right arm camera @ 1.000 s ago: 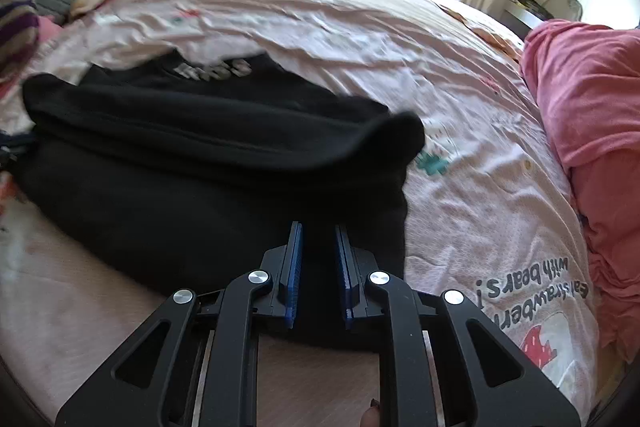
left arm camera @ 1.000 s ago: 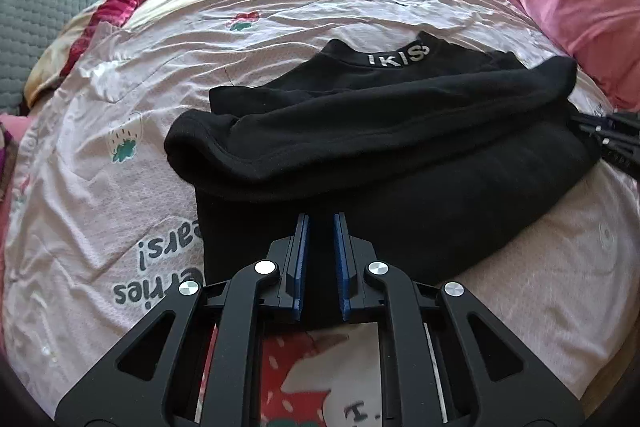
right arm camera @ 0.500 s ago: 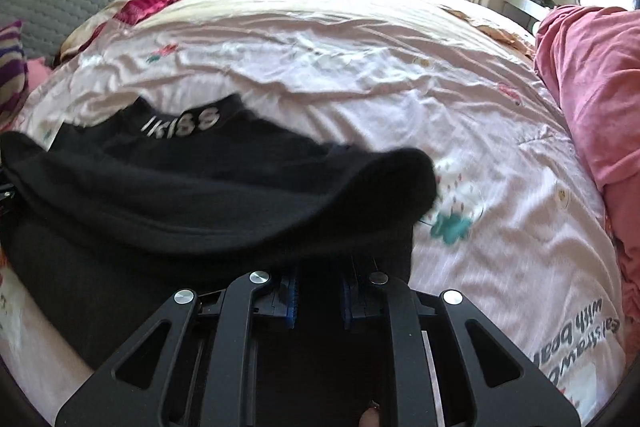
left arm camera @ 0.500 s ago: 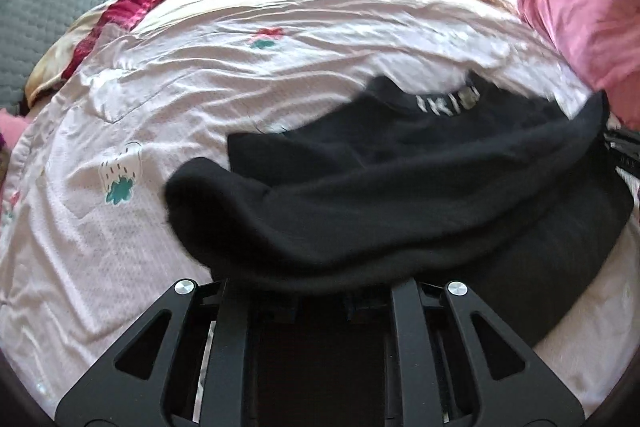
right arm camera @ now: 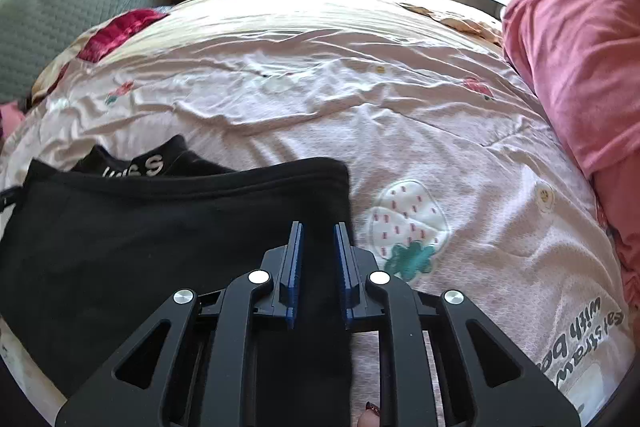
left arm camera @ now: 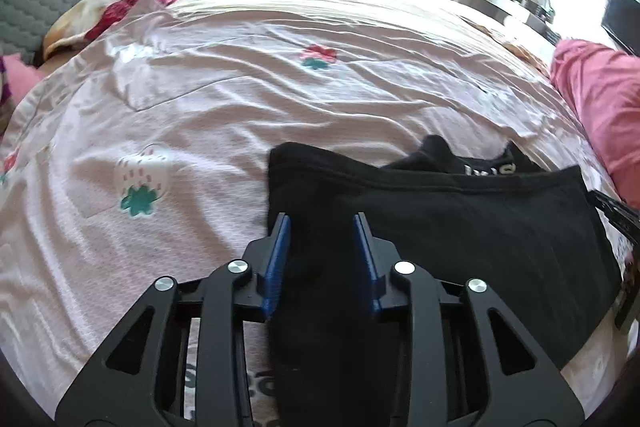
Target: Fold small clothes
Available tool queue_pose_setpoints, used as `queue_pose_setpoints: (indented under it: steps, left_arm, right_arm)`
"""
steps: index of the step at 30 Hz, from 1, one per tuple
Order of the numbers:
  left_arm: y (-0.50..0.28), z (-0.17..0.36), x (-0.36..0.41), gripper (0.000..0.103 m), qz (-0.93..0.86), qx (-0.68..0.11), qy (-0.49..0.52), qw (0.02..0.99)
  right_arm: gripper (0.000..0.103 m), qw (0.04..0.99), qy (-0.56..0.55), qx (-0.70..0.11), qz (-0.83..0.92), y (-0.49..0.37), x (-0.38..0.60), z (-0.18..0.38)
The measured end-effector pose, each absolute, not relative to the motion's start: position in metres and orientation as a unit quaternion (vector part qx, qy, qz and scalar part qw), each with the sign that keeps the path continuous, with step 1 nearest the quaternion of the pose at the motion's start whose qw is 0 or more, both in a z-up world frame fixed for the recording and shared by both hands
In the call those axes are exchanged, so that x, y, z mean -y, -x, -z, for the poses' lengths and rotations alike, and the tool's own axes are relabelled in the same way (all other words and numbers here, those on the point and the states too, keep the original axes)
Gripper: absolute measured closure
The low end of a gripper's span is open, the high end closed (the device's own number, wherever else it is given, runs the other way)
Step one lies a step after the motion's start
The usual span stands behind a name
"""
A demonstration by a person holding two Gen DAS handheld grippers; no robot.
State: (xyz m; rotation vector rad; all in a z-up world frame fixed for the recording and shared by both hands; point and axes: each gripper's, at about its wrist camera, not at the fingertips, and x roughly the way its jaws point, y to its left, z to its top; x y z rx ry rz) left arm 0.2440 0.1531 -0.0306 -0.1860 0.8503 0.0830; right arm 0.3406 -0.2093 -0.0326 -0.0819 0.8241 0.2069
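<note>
Black top [left arm camera: 460,227] lying folded on the pink bedsheet [left arm camera: 240,107], hem laid up just short of its collar; left gripper [left arm camera: 322,227] and right gripper [right arm camera: 318,235], jaws parted, straddle its two near corners, apparently releasing the fold.

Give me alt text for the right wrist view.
Right gripper, blue-padded jaws parted, sits over the right edge of a folded black top on a pink strawberry-print bedsheet; pink blanket at right.
</note>
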Motion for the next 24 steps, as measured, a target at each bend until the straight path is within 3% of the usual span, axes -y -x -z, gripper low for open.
queue_pose_setpoints:
  steps: [1,2,6,10,11,12,13,15,16,19,24]
  left_arm:
    - [-0.245,0.032,-0.156,0.069,-0.043,-0.414,0.095,0.904]
    - [-0.246,0.033,-0.16,0.067,-0.044,-0.418,0.103,0.901]
    - [-0.248,0.041,-0.167,0.049,-0.029,-0.434,0.124,0.892]
    - [-0.25,0.048,-0.163,0.049,-0.017,-0.444,0.128,0.887]
    - [-0.25,0.05,-0.161,0.051,-0.018,-0.444,0.125,0.887]
    - [-0.249,0.05,-0.16,0.059,-0.02,-0.443,0.122,0.888]
    - [-0.249,0.05,-0.158,0.072,-0.019,-0.442,0.119,0.889]
    - [-0.249,0.049,-0.157,0.086,-0.023,-0.439,0.115,0.891]
    - [-0.247,0.047,-0.156,0.093,-0.028,-0.434,0.108,0.894]
    - [-0.244,0.036,-0.155,0.099,-0.032,-0.414,0.098,0.904]
    - [-0.237,0.01,-0.155,0.1,-0.031,-0.368,0.09,0.925]
  right_arm:
    - [0.066,0.91,0.033,-0.401,-0.101,-0.341,0.212,0.032]
    - [0.064,0.908,0.028,-0.405,-0.104,-0.342,0.215,0.033]
    - [0.064,0.903,0.029,-0.415,-0.111,-0.343,0.216,0.038]
    - [0.064,0.899,0.018,-0.42,-0.123,-0.343,0.214,0.043]
    - [0.064,0.898,0.014,-0.422,-0.125,-0.344,0.215,0.044]
    - [0.065,0.897,0.011,-0.423,-0.127,-0.343,0.215,0.044]
    - [0.07,0.896,0.005,-0.425,-0.132,-0.343,0.216,0.044]
    - [0.082,0.894,0.001,-0.425,-0.14,-0.342,0.215,0.044]
    - [0.093,0.895,0.001,-0.423,-0.141,-0.342,0.214,0.043]
    - [0.095,0.902,0.011,-0.41,-0.136,-0.338,0.211,0.035]
    - [0.095,0.919,-0.003,-0.371,-0.131,-0.333,0.219,0.015]
